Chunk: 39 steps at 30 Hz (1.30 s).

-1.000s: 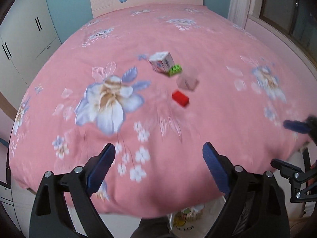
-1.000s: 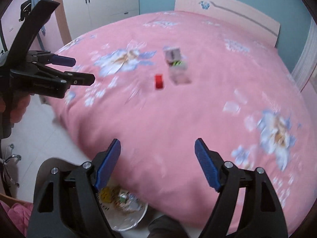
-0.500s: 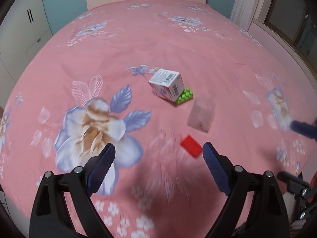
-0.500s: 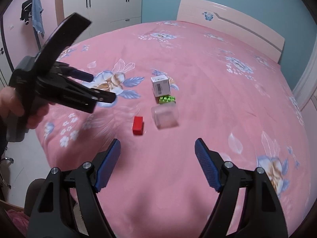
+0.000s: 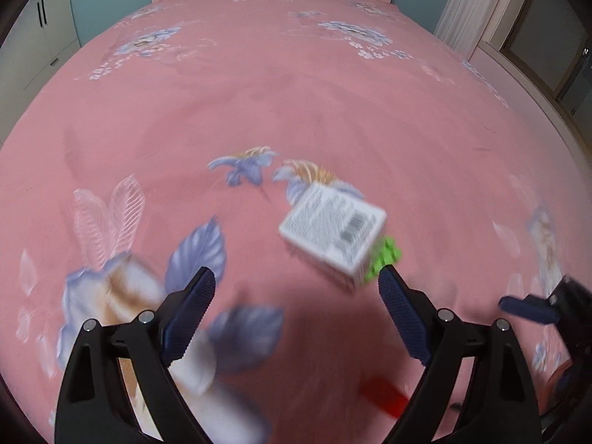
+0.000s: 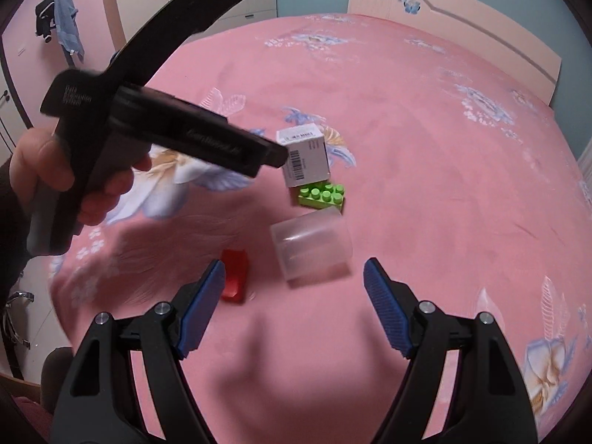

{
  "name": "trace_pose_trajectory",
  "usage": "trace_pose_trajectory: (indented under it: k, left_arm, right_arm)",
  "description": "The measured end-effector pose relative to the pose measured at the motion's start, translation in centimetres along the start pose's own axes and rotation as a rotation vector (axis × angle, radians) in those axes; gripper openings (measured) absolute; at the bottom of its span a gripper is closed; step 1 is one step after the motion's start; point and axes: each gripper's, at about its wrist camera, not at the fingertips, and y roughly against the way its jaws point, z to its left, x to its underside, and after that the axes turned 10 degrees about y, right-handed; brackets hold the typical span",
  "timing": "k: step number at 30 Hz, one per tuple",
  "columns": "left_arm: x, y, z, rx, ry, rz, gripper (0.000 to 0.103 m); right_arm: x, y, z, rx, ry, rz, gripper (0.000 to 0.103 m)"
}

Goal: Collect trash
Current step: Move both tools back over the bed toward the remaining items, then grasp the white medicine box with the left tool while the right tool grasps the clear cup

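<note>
Four bits of trash in a loose cluster on the pink flowered bedspread: white carton with a barcode farthest, green toy brick touching its near side, clear plastic cup on its side just nearer, red block near and to the left. In the right wrist view, right tongs spread wide and empty, cup just beyond the gap between the tips, red block beside the left tip. In the left wrist view, left tongs likewise wide and empty, carton and brick just past the right tip, red block low between the arms. Probably the reach step, nothing yet grasped. Next move likely: straddle the cup with the right tongs, pinch gently to avoid crushing or rolling it; centre the left tongs on the carton.
</note>
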Motion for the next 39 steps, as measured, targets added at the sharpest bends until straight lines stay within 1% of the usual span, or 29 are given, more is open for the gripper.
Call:
trace_pose_trajectory:
  k: [2,4,7,9,12,13,15,18,19,20,21,23,30,33,37,39]
  left_arm:
    - [-0.8,-1.2,-0.1,0.011,-0.003,-0.011,0.092]
    - [-1.4,-2.1,-0.1,0.048,0.000,-0.023,0.095]
    - [-1.9,-3.3,-0.4,0.108,0.017,-0.018,0.095]
    - [-1.9,-3.9,-0.9,0.119,0.011,-0.017,0.095]
    - [-2.0,-5.0,-1.8,0.112,-0.008,-0.015,0.095]
    - [-2.0,-5.3,-2.1,0.108,-0.012,-0.015,0.095]
    - [-2.3,-5.7,-2.5,0.097,-0.019,-0.019,0.095]
    - [-2.6,-6.1,-3.2,0.091,-0.021,-0.036,0.093]
    - [-2.7,-6.0,-3.5,0.090,-0.023,-0.044,0.085]
    - [-2.7,-6.1,-3.7,0.092,-0.025,-0.045,0.070]
    - [-2.9,-6.1,-3.9,0.098,-0.025,-0.041,0.062]
    - [-3.0,-6.1,-4.1,0.096,-0.027,-0.038,0.060]
    - [-2.3,-3.8,-4.4,0.074,-0.038,-0.074,0.059]
    - [-1.8,-1.7,-4.7,0.047,-0.057,-0.096,0.059]
    - [-0.6,2.1,-5.4,0.004,-0.091,-0.133,0.059]
    - [0.2,4.0,-5.8,-0.032,-0.106,-0.150,0.059]
  right_arm:
    - [-0.1,-1.2,-0.6,-0.019,-0.013,0.009,0.076]
    - [-0.2,-2.3,-1.2,-0.031,-0.028,0.015,0.076]
    - [-0.4,-4.2,-1.9,-0.068,-0.047,0.028,0.077]
    - [-0.6,-5.1,-1.9,-0.072,-0.046,0.033,0.077]
    - [-0.4,-6.0,-2.1,-0.065,-0.051,0.026,0.076]
    - [-0.3,-6.3,-2.3,-0.074,-0.061,0.024,0.074]
    - [0.1,-6.9,-2.6,-0.102,-0.090,0.030,0.058]
    - [0.4,-6.9,-2.9,-0.115,-0.112,0.015,0.058]
    - [0.4,-6.9,-3.0,-0.117,-0.118,0.011,0.058]
    - [0.5,-6.8,-3.0,-0.115,-0.123,0.008,0.058]
    - [0.6,-6.6,-3.0,-0.114,-0.126,0.006,0.058]
    - [1.0,-6.3,-3.0,-0.112,-0.132,0.002,0.058]
    - [2.0,-4.4,-2.6,-0.095,-0.152,0.001,0.058]
    - [2.2,-2.9,-2.2,-0.084,-0.154,-0.002,0.058]
    - [2.6,0.0,-1.5,-0.055,-0.153,-0.012,0.058]
    - [2.9,1.8,-1.0,-0.040,-0.156,-0.019,0.058]
